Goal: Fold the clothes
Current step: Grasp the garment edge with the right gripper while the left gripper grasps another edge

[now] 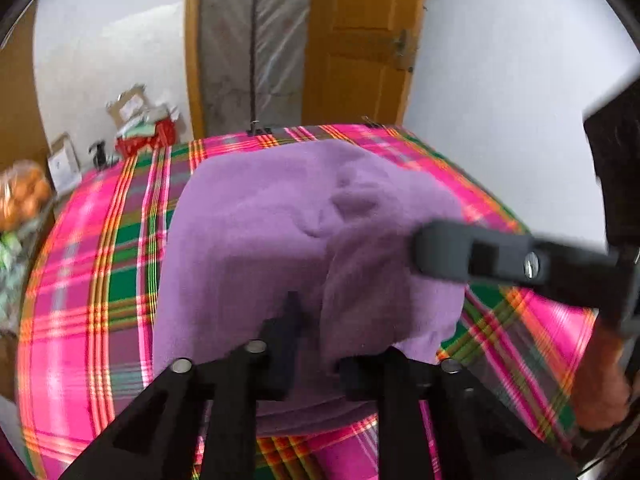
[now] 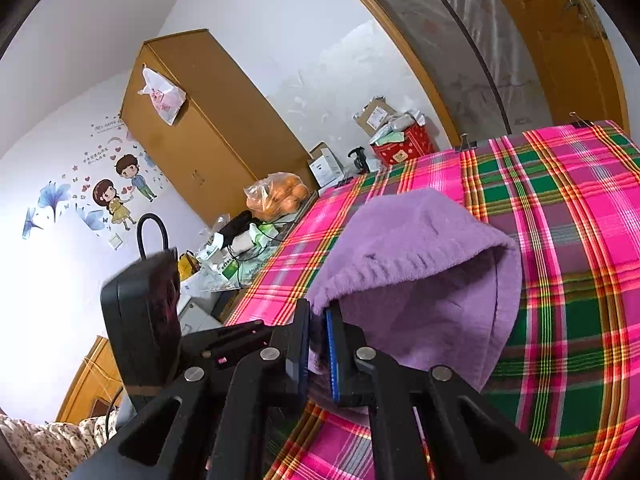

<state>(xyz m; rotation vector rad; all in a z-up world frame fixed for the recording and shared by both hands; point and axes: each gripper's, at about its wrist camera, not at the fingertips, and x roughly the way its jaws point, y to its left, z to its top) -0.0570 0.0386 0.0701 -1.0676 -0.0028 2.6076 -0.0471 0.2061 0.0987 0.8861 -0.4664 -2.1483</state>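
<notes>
Pinching purple garment [image 2: 420, 272] edges over the plaid cloth [image 2: 560, 240]: right gripper [image 2: 318, 344] nearly closed, left gripper [image 1: 316, 344] clamped likewise. Crowding the left edge: orange bag [image 2: 278, 196], red box [image 2: 404, 146]; lying bare rightward.

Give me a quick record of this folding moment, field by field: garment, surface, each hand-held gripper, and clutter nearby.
garment: purple fleece garment, partly lifted and doubled over
surface: pink and green plaid cloth
left hand-held gripper: closed on the garment's near edge
right hand-held gripper: closed on a purple edge, blue pad visible
clutter: bag of oranges, red box, wooden cabinet
</notes>
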